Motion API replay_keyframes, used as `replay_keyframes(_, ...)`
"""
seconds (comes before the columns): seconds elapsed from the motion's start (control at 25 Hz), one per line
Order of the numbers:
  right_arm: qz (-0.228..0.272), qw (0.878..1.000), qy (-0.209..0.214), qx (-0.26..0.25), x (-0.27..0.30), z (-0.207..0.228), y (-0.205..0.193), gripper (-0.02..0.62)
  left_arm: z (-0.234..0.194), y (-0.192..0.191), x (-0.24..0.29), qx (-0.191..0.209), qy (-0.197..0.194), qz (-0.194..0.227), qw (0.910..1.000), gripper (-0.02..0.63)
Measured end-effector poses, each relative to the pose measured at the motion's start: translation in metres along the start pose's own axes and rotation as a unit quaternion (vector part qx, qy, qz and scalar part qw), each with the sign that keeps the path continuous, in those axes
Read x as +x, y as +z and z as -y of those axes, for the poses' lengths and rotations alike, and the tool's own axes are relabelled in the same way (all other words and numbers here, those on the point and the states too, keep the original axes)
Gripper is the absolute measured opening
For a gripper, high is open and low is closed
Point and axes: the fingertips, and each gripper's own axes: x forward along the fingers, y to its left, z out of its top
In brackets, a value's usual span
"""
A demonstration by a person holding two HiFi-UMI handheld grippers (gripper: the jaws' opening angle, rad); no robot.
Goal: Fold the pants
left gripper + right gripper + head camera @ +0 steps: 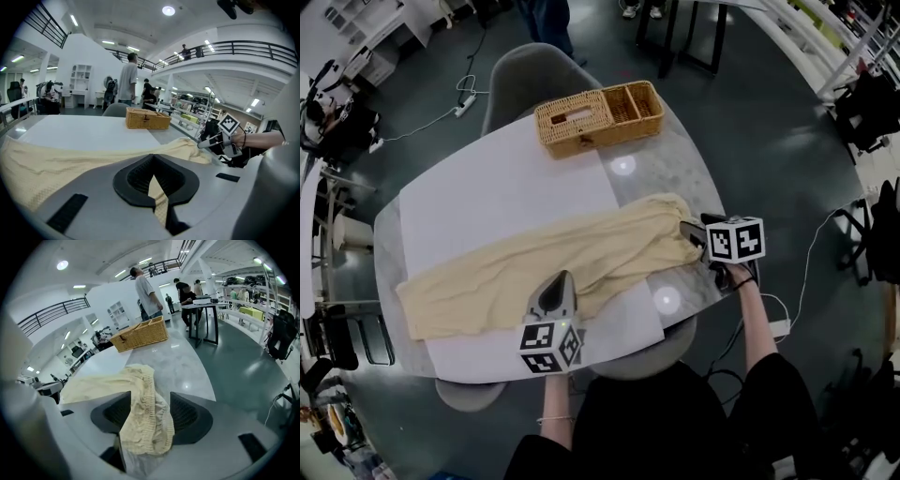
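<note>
Currently we are clamping the pale yellow fabric pants (pixel 572 258), spread on our side of the woven wicker basket (pixel 598 114), in left gripper (pixel 558 283) and right gripper (pixel 687 231); uneven lifting could be pulling the thin left pinch free.

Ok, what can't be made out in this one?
How many layers of the pants the left tool pinches: its body covers them, head view and left gripper view.
Inside of the basket: too small in head view, behind its wall in both gripper views.
Any leg beneath the top one: fabric hides it, head view.
</note>
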Motion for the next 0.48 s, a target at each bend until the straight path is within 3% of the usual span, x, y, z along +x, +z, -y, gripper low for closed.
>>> replay_keyframes(0.48, -0.046, 0.999, -0.012, -0.024, 0.029, 0.006, -0.005, 0.224, 0.0, -0.011, 0.005, -0.013, 0.002, -0.019, 0.9997, 0.014)
